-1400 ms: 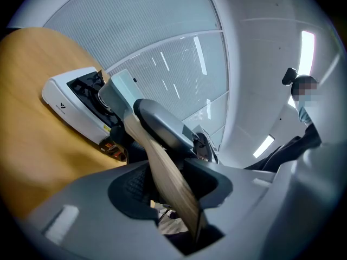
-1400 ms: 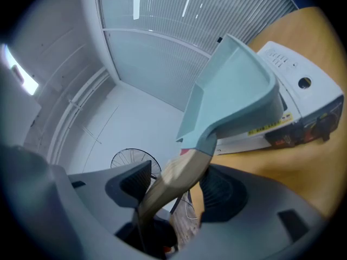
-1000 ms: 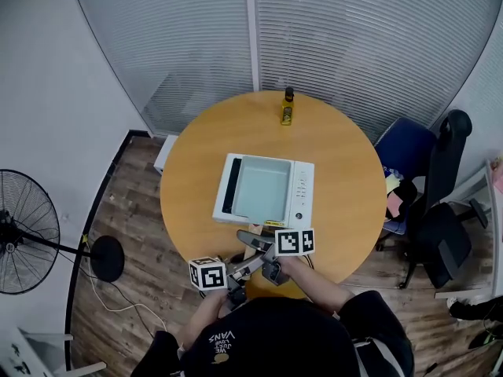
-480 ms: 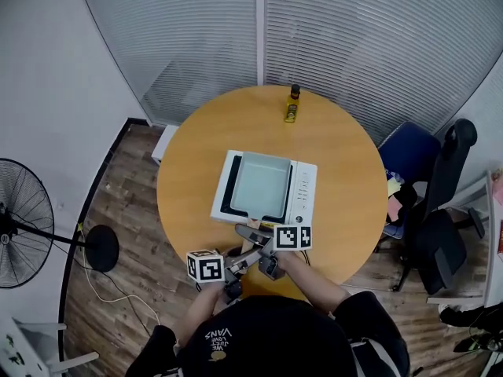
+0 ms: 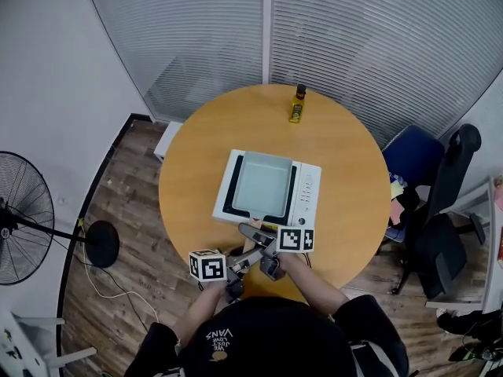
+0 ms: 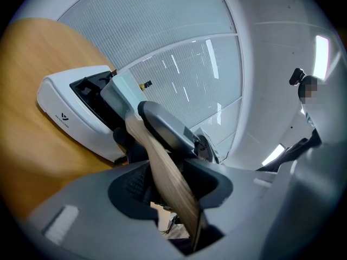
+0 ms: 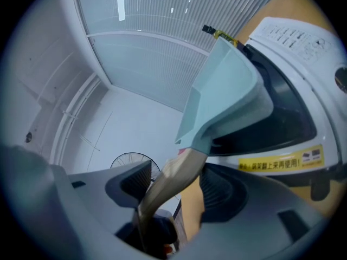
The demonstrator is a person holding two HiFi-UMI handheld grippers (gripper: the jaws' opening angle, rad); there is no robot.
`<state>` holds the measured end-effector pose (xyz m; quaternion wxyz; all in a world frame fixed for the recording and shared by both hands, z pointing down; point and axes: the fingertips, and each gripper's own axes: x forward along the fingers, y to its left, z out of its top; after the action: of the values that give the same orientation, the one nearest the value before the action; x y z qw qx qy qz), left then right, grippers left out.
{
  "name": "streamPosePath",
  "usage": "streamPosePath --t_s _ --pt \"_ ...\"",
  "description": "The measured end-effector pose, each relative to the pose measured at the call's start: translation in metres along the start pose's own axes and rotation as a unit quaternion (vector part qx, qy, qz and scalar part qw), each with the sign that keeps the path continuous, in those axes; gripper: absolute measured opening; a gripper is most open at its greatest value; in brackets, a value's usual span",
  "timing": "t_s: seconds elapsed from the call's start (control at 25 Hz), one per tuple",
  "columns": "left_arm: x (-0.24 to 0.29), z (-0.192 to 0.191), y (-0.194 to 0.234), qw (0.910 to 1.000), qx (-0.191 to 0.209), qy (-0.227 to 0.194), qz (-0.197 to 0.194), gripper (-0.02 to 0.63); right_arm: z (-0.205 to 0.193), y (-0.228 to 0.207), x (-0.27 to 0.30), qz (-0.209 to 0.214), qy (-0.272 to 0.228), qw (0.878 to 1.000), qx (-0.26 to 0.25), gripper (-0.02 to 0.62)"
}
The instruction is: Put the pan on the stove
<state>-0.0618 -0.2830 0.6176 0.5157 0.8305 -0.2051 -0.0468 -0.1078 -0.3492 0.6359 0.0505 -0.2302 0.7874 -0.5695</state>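
Note:
A pale blue-green rectangular pan (image 5: 266, 184) sits on the dark glass of a white stove (image 5: 308, 196) in the middle of the round wooden table (image 5: 346, 155). Its wooden handle (image 6: 169, 173) points toward the person at the near edge. Both grippers are closed on that handle. The left gripper (image 5: 245, 261) comes in from the lower left, and the handle runs between its jaws (image 6: 162, 191). The right gripper (image 5: 258, 237) grips nearer the pan, with the handle (image 7: 174, 176) rising from its jaws (image 7: 173, 187) to the pan body (image 7: 222, 91) above the stove (image 7: 295, 85).
A small yellow bottle (image 5: 297, 105) stands at the table's far edge. A standing fan (image 5: 23, 226) is on the floor to the left, and dark office chairs (image 5: 436, 210) are to the right. Blinds cover the glass wall behind the table.
The head view has shifted a little. The pan stays over the stove with slightly more dark glass showing around it. Both grippers keep the same hold on the handle.

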Motion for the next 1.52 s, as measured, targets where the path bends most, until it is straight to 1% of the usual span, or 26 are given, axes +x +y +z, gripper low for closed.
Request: streamPosePath --t_s 0.16,0.4,0.6,0.68,0.8,0.92,1.08,1.24,1.36,1.52 --pt "0.0 0.003 0.004 1.0 -0.003 -0.001 -0.003 0.158 0.002 -0.004 -0.003 -0.001 -0.012 1.0 0.01 0.265" --pt "0.001 0.003 0.001 0.9999 -0.004 -0.001 -0.014 0.164 0.003 -0.005 -0.006 -0.011 -0.019 1.0 0.005 0.268" --pt "0.0 0.002 0.001 0.9995 0.017 0.012 -0.023 0.167 0.002 -0.004 -0.009 -0.003 -0.03 0.999 0.012 0.272" --pt "0.001 0.001 0.0 0.9994 0.019 0.015 -0.025 0.172 0.001 -0.003 -0.011 0.001 -0.034 0.999 0.019 0.273" --pt "0.0 0.0 0.001 0.9995 0.014 0.017 -0.024 0.203 0.0 -0.001 -0.013 0.002 -0.037 0.999 0.021 0.273" --pt "-0.003 0.0 0.002 0.9995 0.018 0.016 -0.019 0.236 -0.001 0.0 -0.014 0.002 -0.04 0.999 0.024 0.273" --pt "-0.006 0.001 0.001 0.9992 0.036 0.012 -0.014 0.259 -0.004 0.004 -0.015 0.001 -0.038 0.999 0.018 0.273" --pt "-0.012 0.001 0.0 0.9994 0.032 0.005 -0.013 0.287 -0.006 0.005 -0.017 -0.001 -0.044 0.999 0.016 0.273" --pt "-0.019 0.004 -0.003 0.9993 0.032 -0.009 -0.015 0.304 -0.006 0.005 -0.021 -0.003 -0.058 0.998 0.022 0.273" --pt "-0.031 0.01 -0.005 0.9988 0.034 -0.033 -0.016 0.313 -0.009 0.006 -0.029 -0.012 -0.076 0.997 0.018 0.273"
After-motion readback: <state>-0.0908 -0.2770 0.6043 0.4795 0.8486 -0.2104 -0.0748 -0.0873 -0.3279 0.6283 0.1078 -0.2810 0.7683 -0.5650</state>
